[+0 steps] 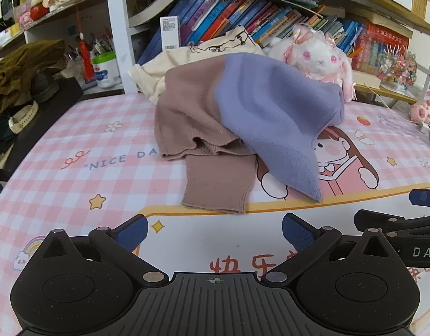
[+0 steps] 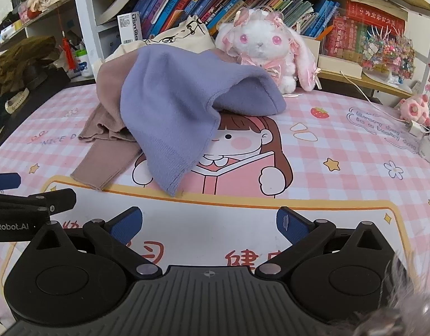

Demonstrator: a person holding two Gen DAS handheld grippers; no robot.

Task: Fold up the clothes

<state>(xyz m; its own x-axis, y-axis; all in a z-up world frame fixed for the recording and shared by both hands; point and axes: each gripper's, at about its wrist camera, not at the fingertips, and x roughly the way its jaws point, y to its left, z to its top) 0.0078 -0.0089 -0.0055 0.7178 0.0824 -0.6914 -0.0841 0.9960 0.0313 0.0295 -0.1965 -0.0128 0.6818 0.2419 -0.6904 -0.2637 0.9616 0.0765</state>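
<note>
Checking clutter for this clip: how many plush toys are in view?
2. A white-and-pink plush rabbit sits behind the purple-and-brown sweater, against the books. A small pink plush lies at the far right edge. Others may be hidden.

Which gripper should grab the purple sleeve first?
Probably the right gripper: the purple sleeve ends almost straight ahead of its open fingers. From the left gripper, also open, the brown sleeve is nearer.
</note>
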